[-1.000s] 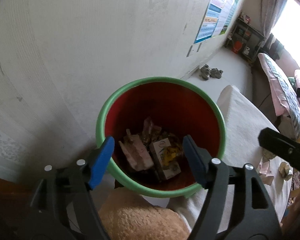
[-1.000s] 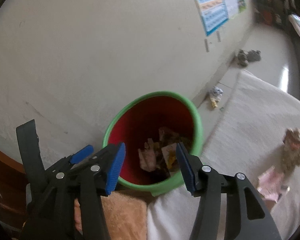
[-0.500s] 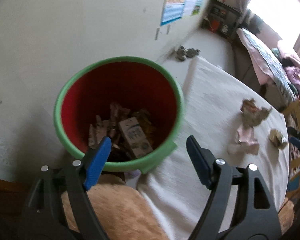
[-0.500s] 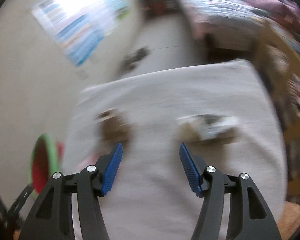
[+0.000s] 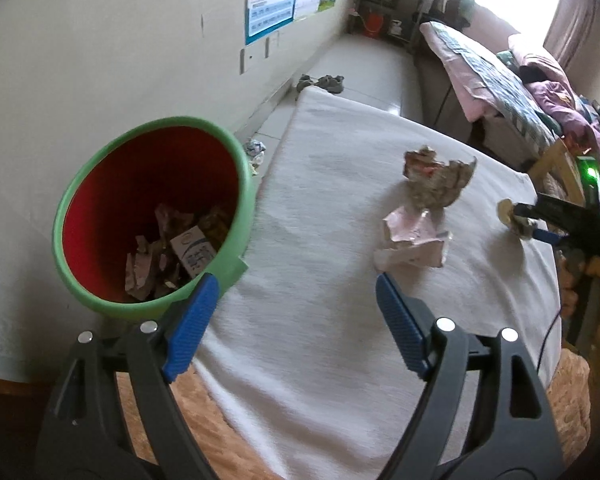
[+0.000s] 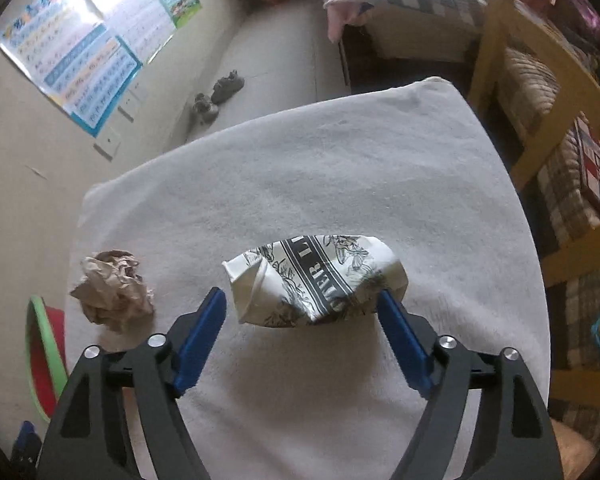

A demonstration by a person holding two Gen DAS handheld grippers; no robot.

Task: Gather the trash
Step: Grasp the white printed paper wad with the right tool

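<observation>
A green bin (image 5: 244, 184) with a red inside stands at the left of the white cloth (image 5: 320, 200), with several scraps and a small carton in it. On the cloth lie a brown crumpled paper (image 5: 436, 180) and a pink crumpled paper (image 5: 412, 240). My left gripper (image 5: 294, 280) hovers between bin and pink paper, jaws opening with nothing between them. My right gripper (image 6: 300, 295) is low over a crushed printed paper cup (image 6: 316, 280). Its jaws are opening with the cup between them, and the left pad stands clear of the cup. The brown paper (image 6: 112, 292) lies left of it.
A yellow wooden chair (image 6: 540, 120) stands off the cloth's right edge and a bed (image 5: 500, 76) beyond it. The wall (image 5: 100, 60) runs close behind the bin. A small scrap (image 5: 254, 148) and shoes (image 6: 220, 92) lie on the floor. A tan fuzzy blanket (image 5: 220, 420) shows under the cloth's near edge.
Both grippers have left the bin and swung right over the cloth. The right one crossed to the crushed cup and its jaws widened around it. The left jaws widened a little.
</observation>
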